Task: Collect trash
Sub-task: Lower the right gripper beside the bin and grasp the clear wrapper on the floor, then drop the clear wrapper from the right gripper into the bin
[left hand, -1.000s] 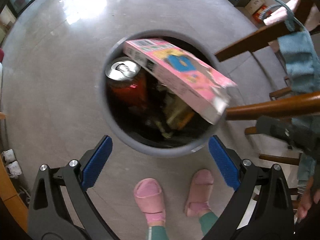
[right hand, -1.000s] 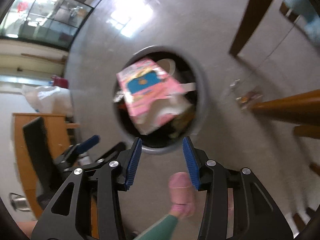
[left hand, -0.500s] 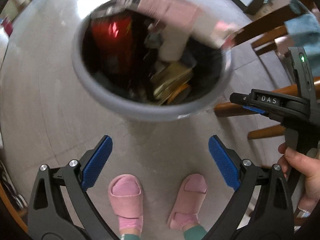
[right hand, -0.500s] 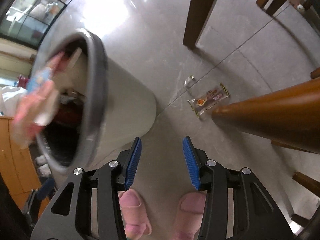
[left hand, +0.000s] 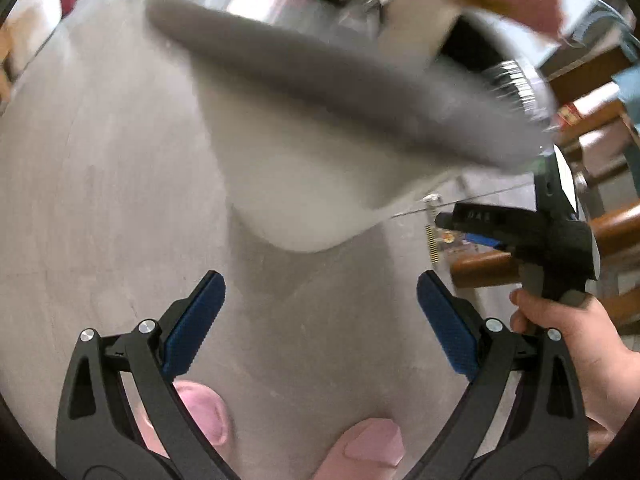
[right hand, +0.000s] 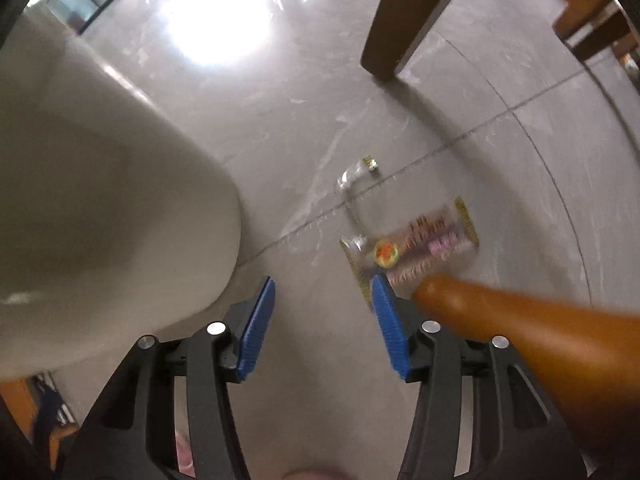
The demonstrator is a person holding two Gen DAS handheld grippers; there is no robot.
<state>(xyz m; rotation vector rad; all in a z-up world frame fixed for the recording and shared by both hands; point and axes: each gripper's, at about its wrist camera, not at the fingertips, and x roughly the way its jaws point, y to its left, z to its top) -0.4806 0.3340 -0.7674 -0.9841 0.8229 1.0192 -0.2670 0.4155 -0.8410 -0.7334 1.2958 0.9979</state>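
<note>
A glossy grey tiled floor (right hand: 280, 92) fills both views, with a bright glare patch toward its far side. In the left wrist view, the left tongs (left hand: 320, 316) stand wide apart with nothing between their blue pads, above two pink slippers (left hand: 200, 416). Ahead of them looms the pale trash bin (left hand: 304, 184), blurred, its dark grey rim tilted across the top and red and pink trash showing inside. To the right, a hand (left hand: 572, 336) grips the handle of the right tongs (left hand: 472, 226), seen from the side.

In the right wrist view, the bin's pale wall (right hand: 100, 200) fills the left. The right tongs (right hand: 323, 320) are moderately open and empty. Just beyond their right pad a snack wrapper (right hand: 416, 248) lies flat on the floor beside a grout line, partly hidden by a brown wooden leg (right hand: 520, 328). A small crumpled clear wrapper (right hand: 354, 174) lies a little farther off. A dark furniture leg (right hand: 412, 16) stands beyond.
</note>
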